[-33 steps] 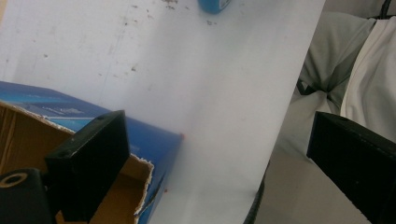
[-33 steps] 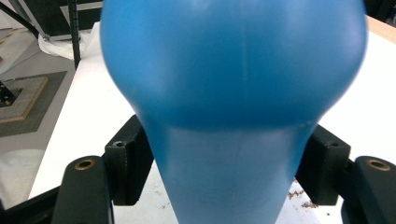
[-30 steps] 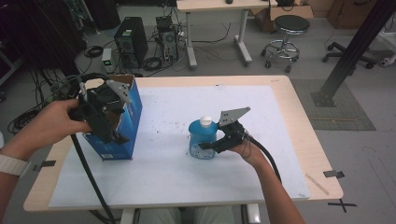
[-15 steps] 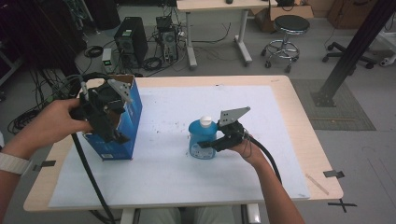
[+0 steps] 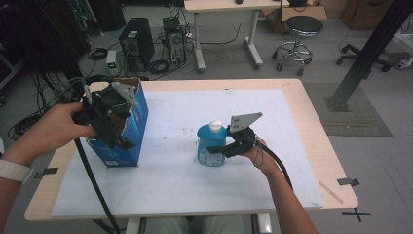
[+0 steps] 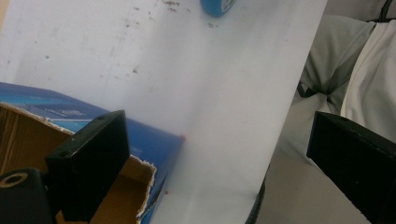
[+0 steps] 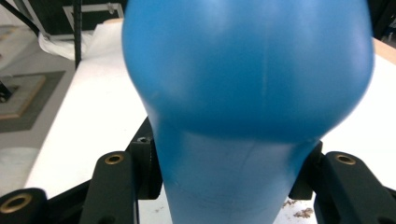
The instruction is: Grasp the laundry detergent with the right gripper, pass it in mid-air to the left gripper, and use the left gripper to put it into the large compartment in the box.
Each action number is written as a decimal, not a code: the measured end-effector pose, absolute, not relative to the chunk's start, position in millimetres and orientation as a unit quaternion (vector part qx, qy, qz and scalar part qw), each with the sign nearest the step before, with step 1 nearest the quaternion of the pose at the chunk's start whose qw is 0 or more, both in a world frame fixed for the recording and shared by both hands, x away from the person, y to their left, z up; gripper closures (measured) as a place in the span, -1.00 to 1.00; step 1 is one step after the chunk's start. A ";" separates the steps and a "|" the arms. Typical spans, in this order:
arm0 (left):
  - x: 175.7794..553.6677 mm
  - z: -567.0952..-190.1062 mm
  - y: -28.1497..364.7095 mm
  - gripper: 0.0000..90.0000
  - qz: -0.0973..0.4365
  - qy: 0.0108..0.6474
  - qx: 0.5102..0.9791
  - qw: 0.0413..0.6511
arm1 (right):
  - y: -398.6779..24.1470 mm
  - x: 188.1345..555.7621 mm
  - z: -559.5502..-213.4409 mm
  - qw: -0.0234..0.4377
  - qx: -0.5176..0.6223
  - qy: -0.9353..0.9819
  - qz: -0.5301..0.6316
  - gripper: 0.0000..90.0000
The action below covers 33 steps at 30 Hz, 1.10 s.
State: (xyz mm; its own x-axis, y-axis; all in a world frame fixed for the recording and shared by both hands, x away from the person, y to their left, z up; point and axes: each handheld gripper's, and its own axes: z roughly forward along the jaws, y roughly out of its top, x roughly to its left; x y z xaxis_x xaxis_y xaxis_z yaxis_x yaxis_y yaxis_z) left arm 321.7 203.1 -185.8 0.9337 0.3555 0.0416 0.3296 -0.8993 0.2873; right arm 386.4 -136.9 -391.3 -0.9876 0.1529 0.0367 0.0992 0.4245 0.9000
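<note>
The blue bottle (image 5: pixel 211 145) with a white cap stands upright near the middle of the worktop (image 5: pixel 311 161), on the white sheet (image 5: pixel 185 185) that covers most of it, its long axis vertical and the cap pointing straight up. The right tongs (image 5: pixel 220 149) come at it level from the side of the right edge, and their jaws, which have just been closing, now press on the bottle's narrower lower body from both sides; in the right gripper view the bottle (image 7: pixel 243 93) bulges wide above the grip. Toward the left edge stands a blue cardboard box (image 5: pixel 127 127), open at the top with torn flaps, well apart from the bottle, with bare sheet between the two. The left tongs (image 5: pixel 118 108) hang over the box's open top, jaws spread wide with nothing between them; in the left gripper view one jaw sits over the box's (image 6: pixel 140 144) brown inside and the other out past the near edge of the sheet. Small dark crumbs dot the sheet around the bottle.
</note>
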 end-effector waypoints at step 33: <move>321.7 -145.3 166.7 -0.85 0.067 0.144 0.978 0.134 | -143.7 363.9 -324.2 0.020 0.040 0.866 0.499 -0.01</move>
